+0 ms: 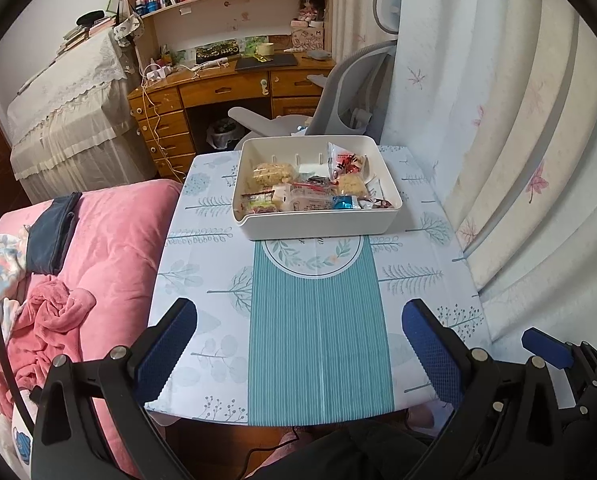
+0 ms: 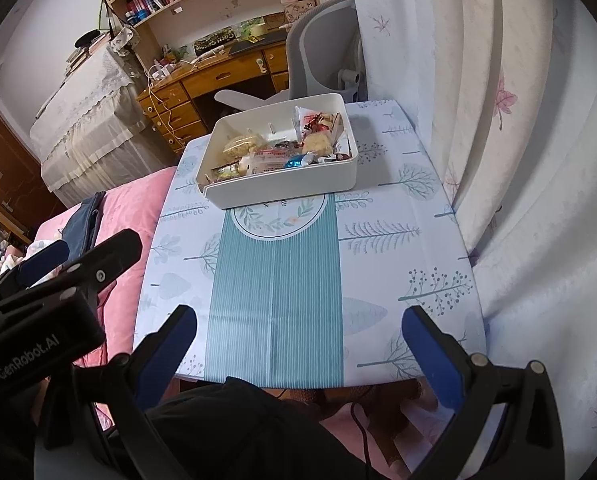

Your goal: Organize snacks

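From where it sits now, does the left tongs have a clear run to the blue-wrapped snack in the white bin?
Probably yes. The left tongs are open over the near table edge, and the tablecloth between them and the white bin is bare. The blue-wrapped snack lies uncovered near the front wall, so they must clear that wall.

"GenRobot.AI" stands in white on the left hand-held gripper (image 2: 46,264) body.

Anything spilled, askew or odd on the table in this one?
Nothing spilled. The snacks all lie inside the white bin, though jumbled, with none on the tablecloth. Both the left gripper and right gripper are open and empty.
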{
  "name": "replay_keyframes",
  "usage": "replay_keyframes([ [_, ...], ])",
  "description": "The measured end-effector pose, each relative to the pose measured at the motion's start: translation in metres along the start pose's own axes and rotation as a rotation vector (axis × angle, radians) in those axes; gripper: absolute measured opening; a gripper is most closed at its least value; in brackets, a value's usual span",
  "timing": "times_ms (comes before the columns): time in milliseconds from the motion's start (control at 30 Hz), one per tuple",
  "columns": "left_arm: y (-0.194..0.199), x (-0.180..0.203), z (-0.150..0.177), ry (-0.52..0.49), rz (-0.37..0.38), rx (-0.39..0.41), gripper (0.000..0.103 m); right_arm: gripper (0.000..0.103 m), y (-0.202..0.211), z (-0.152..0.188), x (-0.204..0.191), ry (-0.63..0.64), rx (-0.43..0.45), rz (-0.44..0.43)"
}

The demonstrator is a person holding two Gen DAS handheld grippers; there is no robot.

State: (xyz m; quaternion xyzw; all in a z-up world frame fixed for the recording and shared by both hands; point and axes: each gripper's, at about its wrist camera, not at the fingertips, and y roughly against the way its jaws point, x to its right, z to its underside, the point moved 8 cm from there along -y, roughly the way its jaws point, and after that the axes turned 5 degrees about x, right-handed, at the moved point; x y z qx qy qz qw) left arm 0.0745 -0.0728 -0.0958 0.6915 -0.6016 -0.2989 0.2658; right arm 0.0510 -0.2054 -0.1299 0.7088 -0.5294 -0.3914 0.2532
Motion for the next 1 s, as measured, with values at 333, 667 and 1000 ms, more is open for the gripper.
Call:
replay_keyframes([
  [333, -0.002, -0.003, 0.002, -0.001, -0.004, 0.006, 0.102, 0.103, -0.003, -0.004, -0.004, 0.015, -0.001, -0.009],
  [667, -0.007, -0.007, -0.002, -0.007, -0.001, -0.010, 0.102, 0.103, -0.007, -0.005, -0.005, 0.011, -0.013, -0.009],
  [1000, -0.009, -0.006, -0.003, -0.010, 0.006, -0.012, 0.102, 0.103, -0.013, -0.006, -0.002, -0.001, -0.027, -0.005],
])
